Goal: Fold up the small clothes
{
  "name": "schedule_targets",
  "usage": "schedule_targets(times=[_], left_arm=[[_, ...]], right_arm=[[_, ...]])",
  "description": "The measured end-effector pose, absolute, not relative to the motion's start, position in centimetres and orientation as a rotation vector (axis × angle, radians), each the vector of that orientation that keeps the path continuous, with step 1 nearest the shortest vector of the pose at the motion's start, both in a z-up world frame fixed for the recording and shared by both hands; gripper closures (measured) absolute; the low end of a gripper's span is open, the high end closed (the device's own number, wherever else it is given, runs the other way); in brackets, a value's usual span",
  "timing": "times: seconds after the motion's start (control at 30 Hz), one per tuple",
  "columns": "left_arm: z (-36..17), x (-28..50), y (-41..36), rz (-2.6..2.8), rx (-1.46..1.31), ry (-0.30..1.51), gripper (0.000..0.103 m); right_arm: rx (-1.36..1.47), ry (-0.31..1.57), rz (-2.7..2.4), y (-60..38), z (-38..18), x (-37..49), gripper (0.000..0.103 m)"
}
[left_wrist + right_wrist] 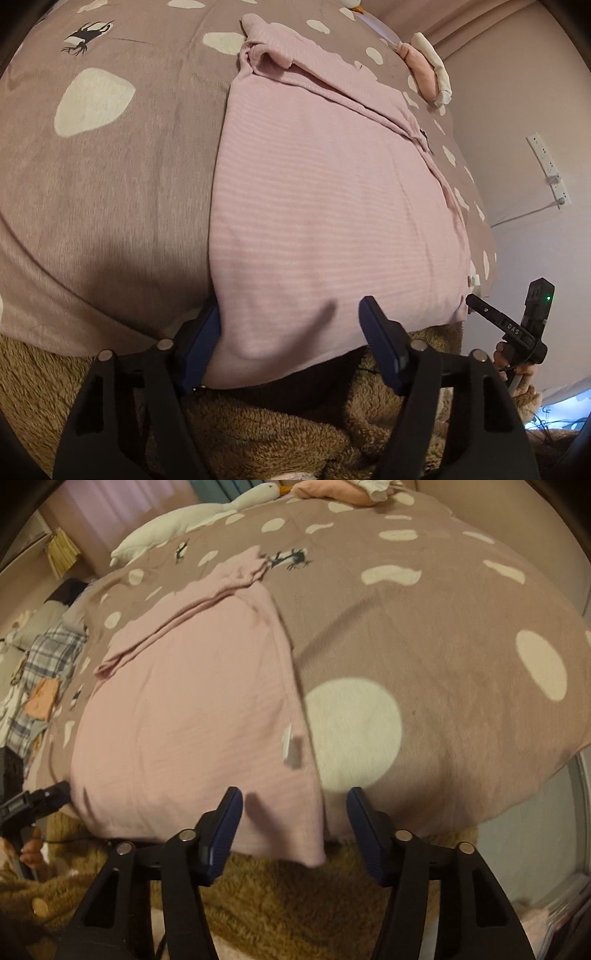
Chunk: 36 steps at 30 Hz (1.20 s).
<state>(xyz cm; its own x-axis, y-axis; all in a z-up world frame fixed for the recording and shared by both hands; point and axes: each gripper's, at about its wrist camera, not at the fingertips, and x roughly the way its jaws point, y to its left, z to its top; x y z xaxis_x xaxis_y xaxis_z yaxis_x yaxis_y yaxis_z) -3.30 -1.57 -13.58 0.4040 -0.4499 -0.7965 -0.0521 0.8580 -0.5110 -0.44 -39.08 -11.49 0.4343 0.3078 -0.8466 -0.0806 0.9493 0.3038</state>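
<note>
Pink garment (325,206) lies flat on the bed, on a mauve blanket (110,184) with white spots; its near hem hangs just over the bed's edge. Far end bunched and folded over. Small white tag (291,747) on the side seam.

Left gripper (291,343): fingers spread wide, blue pads either side of the hem's near left corner; cloth sits between them, not pinched. Left pad's tip is tucked behind the garment's side edge.

Right gripper (293,821): fingers spread, straddling the near right corner, which droops between the pads, unclamped.

Brown fleece (288,897) below both grippers. White goose toy (192,517) at the blanket's far edge. Plaid cloth (51,653) off to the left.
</note>
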Motion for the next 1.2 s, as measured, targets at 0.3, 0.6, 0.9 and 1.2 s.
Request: schedule_targets(times=[0.3, 0.6, 0.9, 1.2], left_arm=[[-14.7, -4.1, -2.0, -0.279, -0.493, 1.178, 0.057], [-13.3, -4.5, -1.6, -0.305, -0.537, 1.155, 0.098], [-8.5, -1.3, 0.6, -0.382, -0.699, 1.041, 0.098], [-9.2, 6.7, 2.6, -0.286, -0.851, 1.088, 0.099]], right_arm=[[0.204, 1.163, 0.314, -37.7, -12.8, -0.7, 0.075], [0.254, 1.1, 0.438, -36.8, -10.0, -0.6, 0.095], [0.443, 0.932, 0.513, -37.5, -5.9, 3.2, 0.096], [0.538, 0.927, 0.349, -37.6, -7.7, 10.0, 0.096]])
